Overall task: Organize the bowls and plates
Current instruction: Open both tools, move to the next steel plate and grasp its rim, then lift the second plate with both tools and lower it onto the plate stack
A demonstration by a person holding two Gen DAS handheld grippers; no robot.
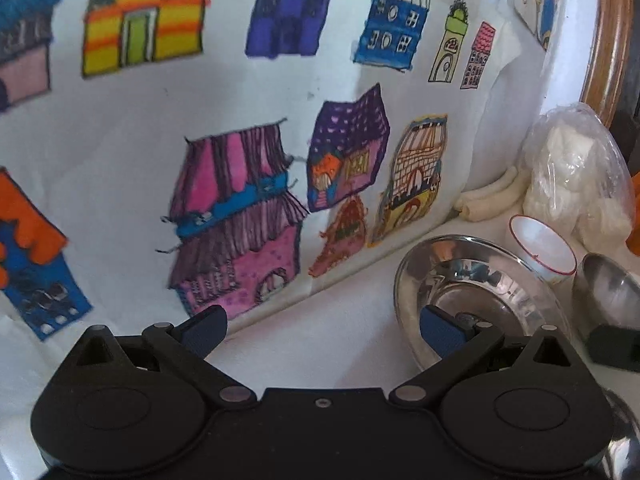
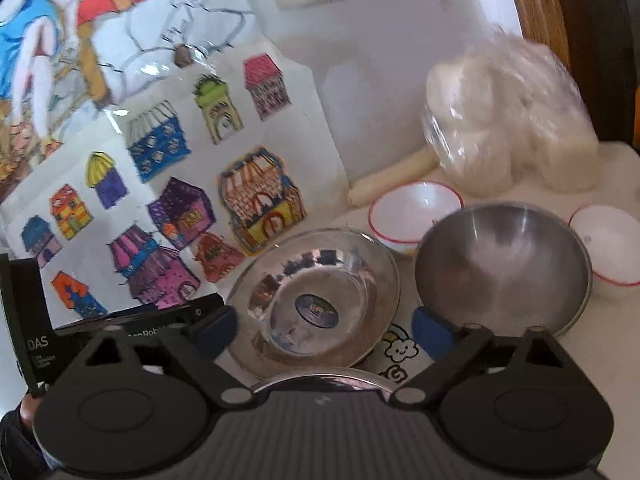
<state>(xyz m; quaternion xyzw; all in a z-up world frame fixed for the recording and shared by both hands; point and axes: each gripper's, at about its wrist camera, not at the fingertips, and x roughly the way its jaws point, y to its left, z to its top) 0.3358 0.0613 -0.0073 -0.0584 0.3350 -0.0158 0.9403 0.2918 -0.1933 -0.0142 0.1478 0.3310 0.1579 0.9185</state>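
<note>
Both grippers, left and right, are hovering wide-fingered and empty; steel plate, steel bowl and white bowls are sitting unstacked on the bench.

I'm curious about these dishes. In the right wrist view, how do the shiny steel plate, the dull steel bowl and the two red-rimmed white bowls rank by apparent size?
1. shiny steel plate and dull steel bowl: alike, unranked.
2. The two white bowls: smaller, but farther away, and one is cut off, so unsure.

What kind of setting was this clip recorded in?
Most likely a home, perhaps a child's corner: hand-coloured house drawings cover the white wall, and on the white tabletop beneath sit a shiny steel plate, a steel bowl and red-rimmed white bowls, beside a bagged soft toy.
</note>
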